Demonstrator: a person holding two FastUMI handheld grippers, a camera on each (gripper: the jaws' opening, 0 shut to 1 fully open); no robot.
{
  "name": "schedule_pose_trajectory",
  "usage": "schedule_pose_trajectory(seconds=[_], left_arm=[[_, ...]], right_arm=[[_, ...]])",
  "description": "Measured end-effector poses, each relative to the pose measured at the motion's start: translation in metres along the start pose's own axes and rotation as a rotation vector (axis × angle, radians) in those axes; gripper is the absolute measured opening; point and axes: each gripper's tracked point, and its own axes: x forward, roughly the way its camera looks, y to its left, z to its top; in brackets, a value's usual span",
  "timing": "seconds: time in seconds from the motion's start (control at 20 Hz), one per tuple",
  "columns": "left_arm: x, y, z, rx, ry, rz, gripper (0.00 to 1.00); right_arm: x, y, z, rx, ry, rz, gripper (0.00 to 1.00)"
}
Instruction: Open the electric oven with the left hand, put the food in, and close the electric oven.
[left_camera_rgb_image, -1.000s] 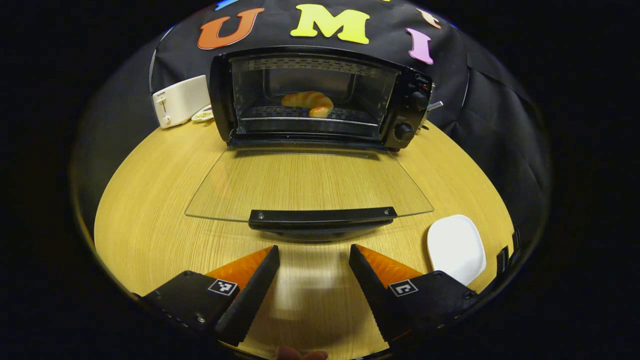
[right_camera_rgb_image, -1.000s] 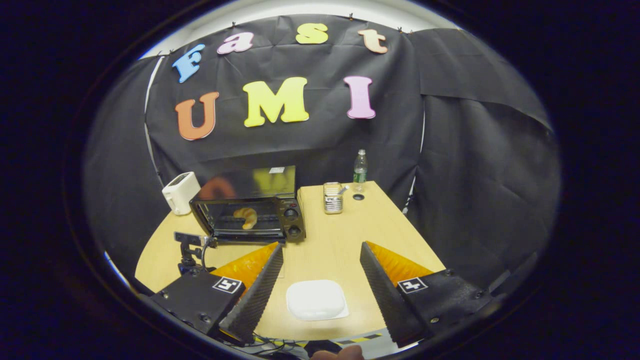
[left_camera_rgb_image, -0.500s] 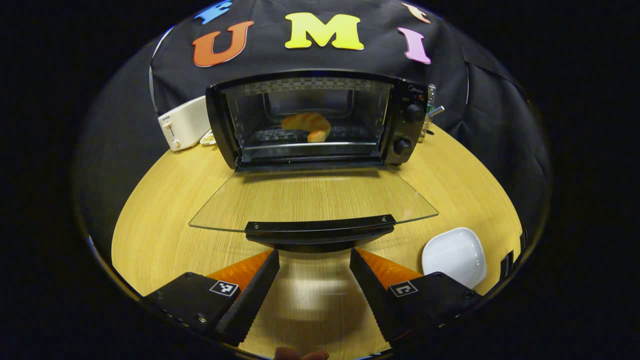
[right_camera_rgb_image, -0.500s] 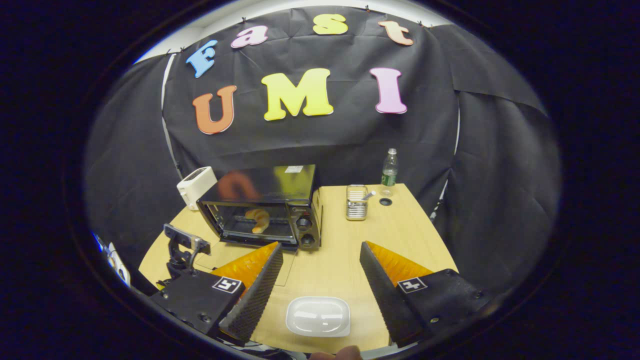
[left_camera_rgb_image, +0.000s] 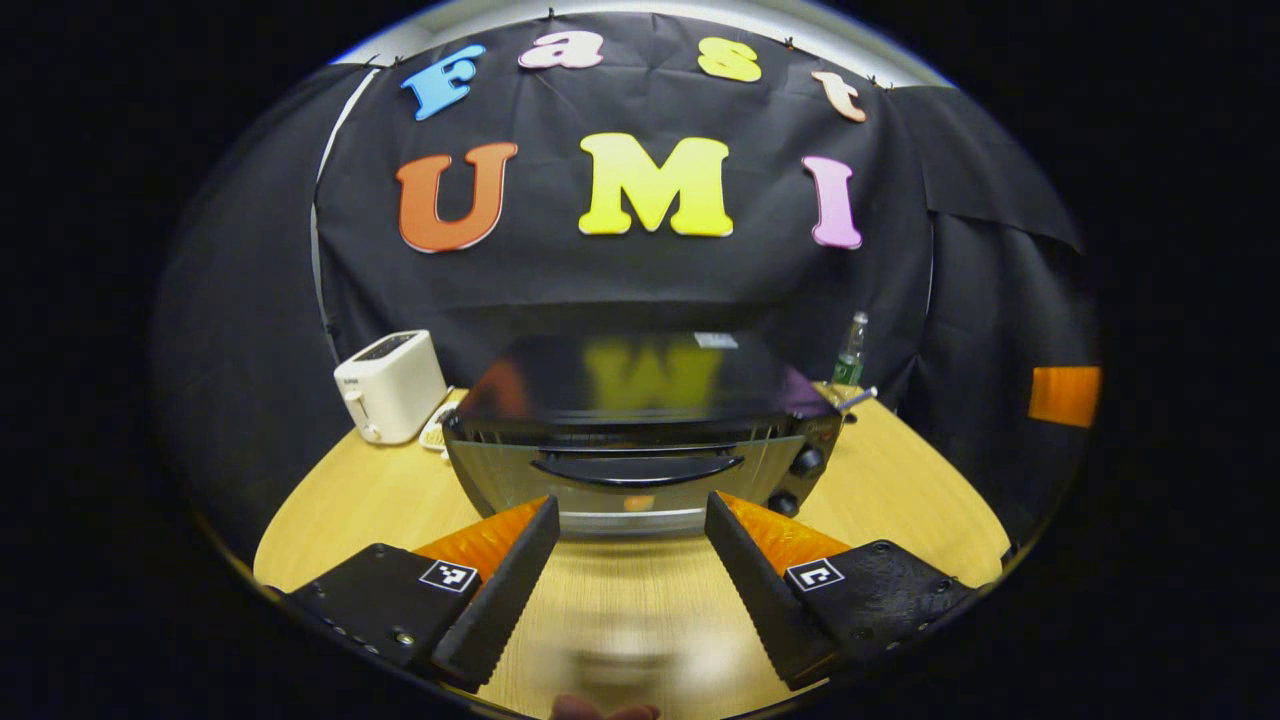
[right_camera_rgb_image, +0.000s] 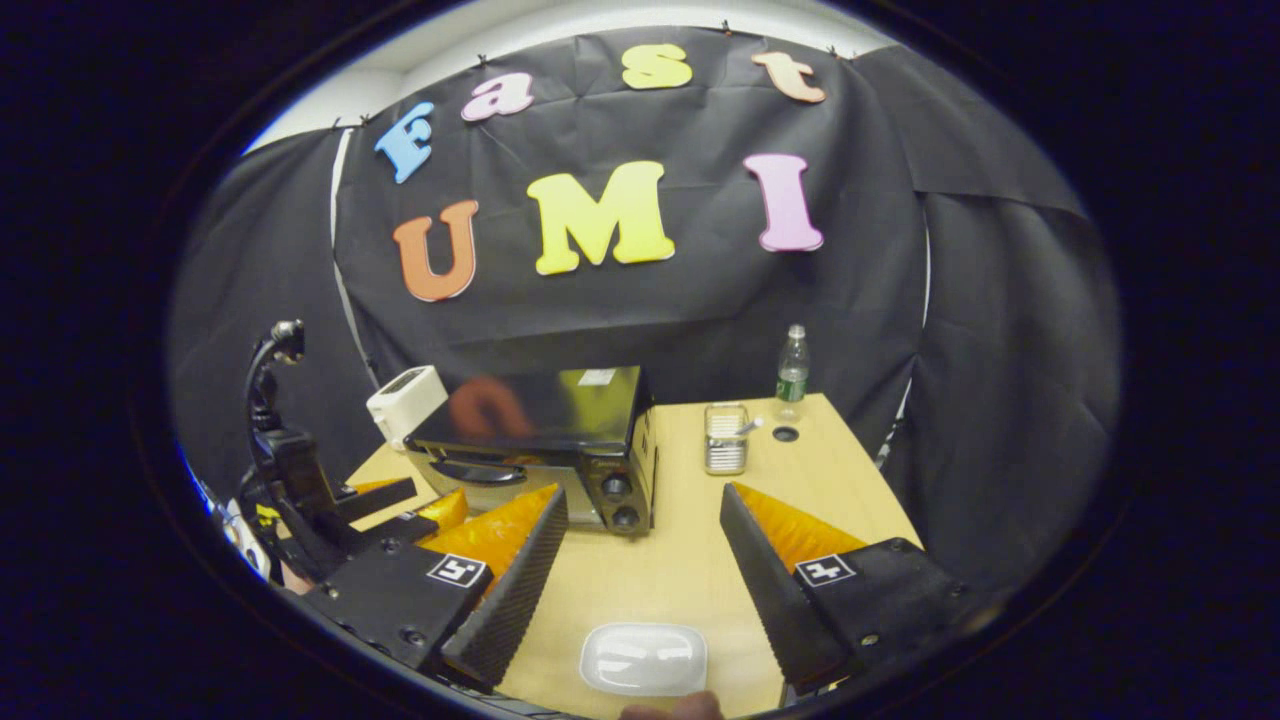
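On the wooden table (left_camera_rgb_image: 900, 500), against the black cloth wall, stands the oven (left_camera_rgb_image: 640, 440) with its door (left_camera_rgb_image: 630, 478) up and nearly or fully shut, handle (left_camera_rgb_image: 636, 468) across the glass. Behind the glass, a faint orange spot, probably the bread (left_camera_rgb_image: 637, 502), too blurred to be sure. Just in front of the door hangs the left gripper (left_camera_rgb_image: 630, 545), fingers wide apart, holding nothing, touching nothing. Beside the oven, a white toaster (left_camera_rgb_image: 390, 385); behind it, a bottle (left_camera_rgb_image: 851, 352). Nearer the table's front edge hovers the right gripper (right_camera_rgb_image: 645, 545), also spread wide and empty, above a bare white plate (right_camera_rgb_image: 643, 659). Farther back in the right gripper view, a metal holder (right_camera_rgb_image: 725, 438).
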Motion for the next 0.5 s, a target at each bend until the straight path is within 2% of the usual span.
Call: schedule_pose_trajectory(seconds=[0.25, 0.3, 0.35, 0.5], left_arm=[[-0.086, 0.011, 0.066, -0.026, -0.155, -0.024, 0.96], [-0.109, 0.016, 0.076, -0.027, -0.181, -0.024, 1.0], [-0.133, 0.02, 0.085, -0.03, -0.202, -0.019, 0.96], [-0.2, 0.033, 0.104, -0.044, -0.261, 0.001, 0.96]], right_arm=[[-0.058, 0.02, 0.032, -0.011, -0.133, -0.026, 0.97], [-0.072, 0.024, 0.038, -0.022, -0.157, -0.032, 0.97], [-0.086, 0.03, 0.041, -0.027, -0.177, -0.034, 0.97], [-0.135, 0.052, 0.046, -0.038, -0.23, -0.028, 0.97]])
